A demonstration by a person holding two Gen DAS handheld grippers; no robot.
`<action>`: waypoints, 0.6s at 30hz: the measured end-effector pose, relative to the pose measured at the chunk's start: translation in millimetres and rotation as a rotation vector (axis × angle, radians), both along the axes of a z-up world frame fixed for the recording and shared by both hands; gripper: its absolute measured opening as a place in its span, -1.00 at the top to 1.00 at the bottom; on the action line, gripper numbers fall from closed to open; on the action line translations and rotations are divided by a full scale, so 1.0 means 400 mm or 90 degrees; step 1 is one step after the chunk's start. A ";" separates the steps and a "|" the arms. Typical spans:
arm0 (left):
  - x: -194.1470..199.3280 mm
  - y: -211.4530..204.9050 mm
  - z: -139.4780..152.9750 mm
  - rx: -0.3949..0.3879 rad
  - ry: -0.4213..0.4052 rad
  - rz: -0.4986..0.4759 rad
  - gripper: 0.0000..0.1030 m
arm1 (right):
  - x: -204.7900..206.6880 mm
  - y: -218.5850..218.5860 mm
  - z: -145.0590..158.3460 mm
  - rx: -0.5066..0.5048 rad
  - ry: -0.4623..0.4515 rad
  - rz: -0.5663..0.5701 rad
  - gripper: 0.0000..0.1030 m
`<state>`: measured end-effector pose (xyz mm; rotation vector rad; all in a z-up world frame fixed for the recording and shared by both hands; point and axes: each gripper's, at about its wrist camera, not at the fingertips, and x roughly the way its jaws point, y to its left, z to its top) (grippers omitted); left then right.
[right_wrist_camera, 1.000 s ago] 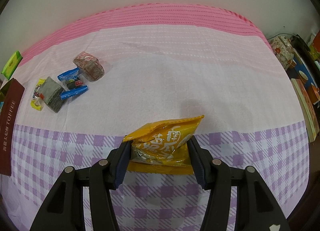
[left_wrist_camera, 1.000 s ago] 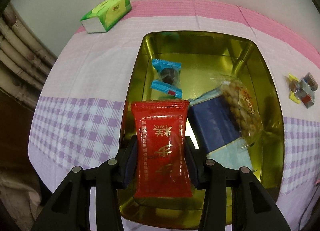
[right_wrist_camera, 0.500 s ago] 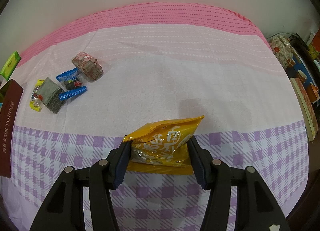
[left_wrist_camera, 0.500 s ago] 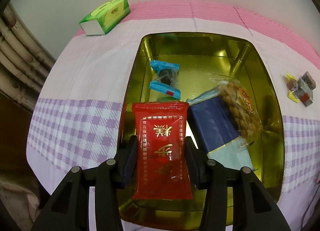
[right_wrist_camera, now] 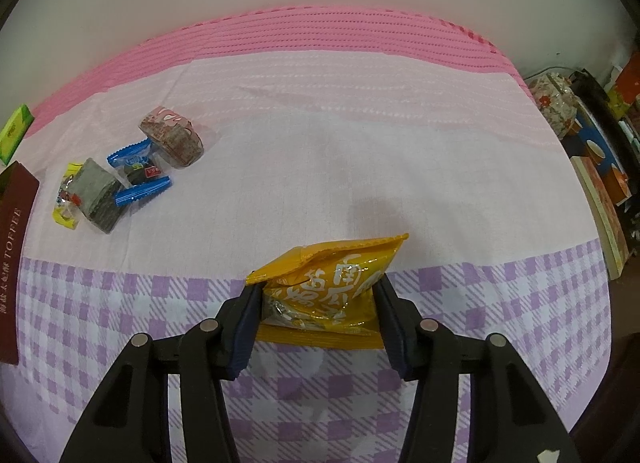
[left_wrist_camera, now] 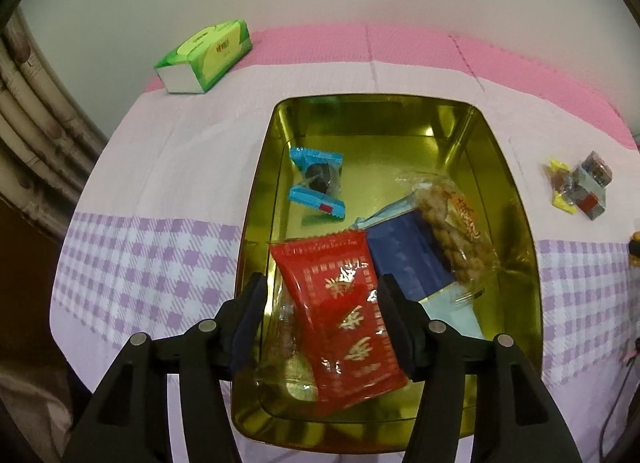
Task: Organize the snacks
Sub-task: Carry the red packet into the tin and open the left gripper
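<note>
In the left wrist view a red snack packet (left_wrist_camera: 344,315) lies tilted in the gold tin (left_wrist_camera: 516,199), between the fingers of my left gripper (left_wrist_camera: 322,287). Its jaws are opening: the left pad stands clear of the packet. A blue-wrapped candy (left_wrist_camera: 318,187), a navy packet (left_wrist_camera: 404,259) and a clear bag of nuts (left_wrist_camera: 452,223) also lie in the tin. In the right wrist view my right gripper (right_wrist_camera: 318,291) is closing on a yellow snack packet (right_wrist_camera: 332,283), both pads pressing its sides just above the cloth.
A green tissue box (left_wrist_camera: 206,55) sits at the table's far left. Loose wrapped candies (right_wrist_camera: 140,175) and a pink-wrapped cake (right_wrist_camera: 172,135) lie left of the yellow packet. A dark red toffee lid (right_wrist_camera: 14,255) lies at the left edge, cluttered boxes (right_wrist_camera: 600,183) beyond the right edge.
The left jaws have spread and the red packet has tipped over to the right and sunk lower into the tin. The right gripper still pinches the yellow packet in the same spot.
</note>
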<state>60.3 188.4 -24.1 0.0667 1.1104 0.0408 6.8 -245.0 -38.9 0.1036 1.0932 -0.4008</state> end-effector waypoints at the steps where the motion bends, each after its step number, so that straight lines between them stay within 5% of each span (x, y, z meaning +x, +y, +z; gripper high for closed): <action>1: -0.002 0.000 0.005 0.000 -0.005 0.000 -0.14 | 0.001 0.000 0.001 -0.002 0.000 -0.003 0.04; 11: -0.017 0.015 0.040 -0.002 -0.047 0.014 -0.18 | 0.010 0.030 0.035 -0.005 -0.021 -0.016 0.06; 18: -0.027 0.052 0.065 -0.003 -0.075 0.048 -0.20 | 0.042 0.131 0.121 0.010 -0.065 0.055 0.06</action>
